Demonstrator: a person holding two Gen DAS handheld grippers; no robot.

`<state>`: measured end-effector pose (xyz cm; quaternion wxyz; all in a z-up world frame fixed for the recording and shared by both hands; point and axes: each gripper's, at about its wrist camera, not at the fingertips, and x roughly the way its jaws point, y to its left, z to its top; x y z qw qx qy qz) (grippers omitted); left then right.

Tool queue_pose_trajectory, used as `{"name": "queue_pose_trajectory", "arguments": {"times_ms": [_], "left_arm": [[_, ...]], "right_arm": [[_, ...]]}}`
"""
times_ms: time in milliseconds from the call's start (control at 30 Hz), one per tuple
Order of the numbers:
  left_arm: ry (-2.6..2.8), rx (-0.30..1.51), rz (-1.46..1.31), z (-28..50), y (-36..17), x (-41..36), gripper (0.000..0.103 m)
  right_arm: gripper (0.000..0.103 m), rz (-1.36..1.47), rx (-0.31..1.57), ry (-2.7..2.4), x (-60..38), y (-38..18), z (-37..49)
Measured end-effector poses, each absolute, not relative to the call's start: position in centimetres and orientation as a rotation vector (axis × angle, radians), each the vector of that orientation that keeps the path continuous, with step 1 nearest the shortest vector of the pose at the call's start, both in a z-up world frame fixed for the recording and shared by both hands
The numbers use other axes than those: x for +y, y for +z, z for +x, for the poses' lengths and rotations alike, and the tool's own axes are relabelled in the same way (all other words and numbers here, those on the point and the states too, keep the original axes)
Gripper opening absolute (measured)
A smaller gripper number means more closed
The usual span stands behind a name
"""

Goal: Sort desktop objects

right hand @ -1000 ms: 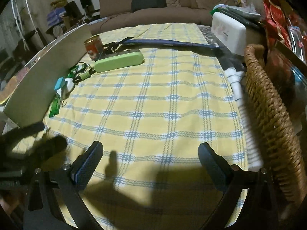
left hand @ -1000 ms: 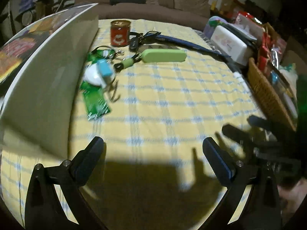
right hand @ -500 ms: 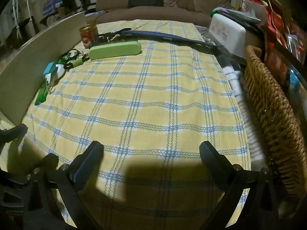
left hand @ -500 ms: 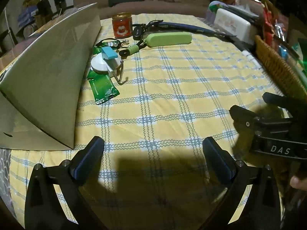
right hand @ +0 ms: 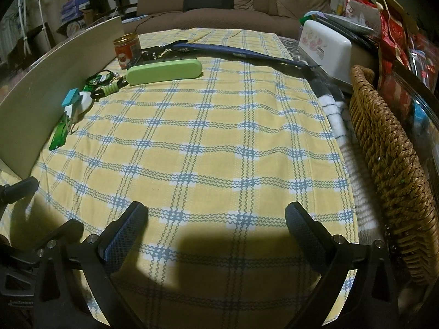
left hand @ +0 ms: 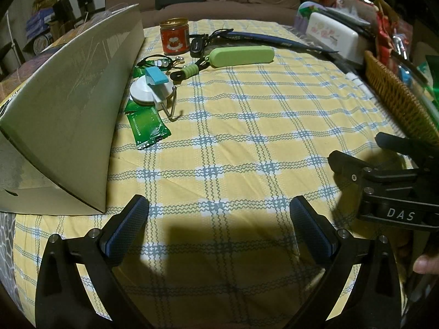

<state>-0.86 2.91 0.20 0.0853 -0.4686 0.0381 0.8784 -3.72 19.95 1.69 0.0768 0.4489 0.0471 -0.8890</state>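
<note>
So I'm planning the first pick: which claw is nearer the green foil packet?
Left. The left claw sits just short of the green foil packet; the right claw is further right, beside the wicker basket.

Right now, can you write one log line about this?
left gripper: open, empty | right gripper: open, empty | long light-green case: untouched on yellow checked tablecloth | sorting: not started

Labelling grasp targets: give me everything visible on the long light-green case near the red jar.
The long light-green case is a smooth, matte, plastic-looking oblong with rounded ends, closed, with a seam along its side. It lies flat on the yellow checked tablecloth, long axis roughly across the table. A green ribbed lanyard meets its left end; the red jar stands behind it. Neither gripper touches it.
</note>
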Motion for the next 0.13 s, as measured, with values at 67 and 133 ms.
{"name": "queue_pose_trajectory", "arguments": {"times_ms": [67,133], "left_arm": [[2.619,0.111,-1.396,-0.94,0.17,2.85,0.103],[2.620,0.115,-1.397,-0.93,0.17,2.86,0.103]], "right_arm": [[0.103,1.345,0.141,-2.664,19.96,1.67,-3.74],[0.103,1.345,0.141,-2.664,19.97,1.66,-3.77]]}}
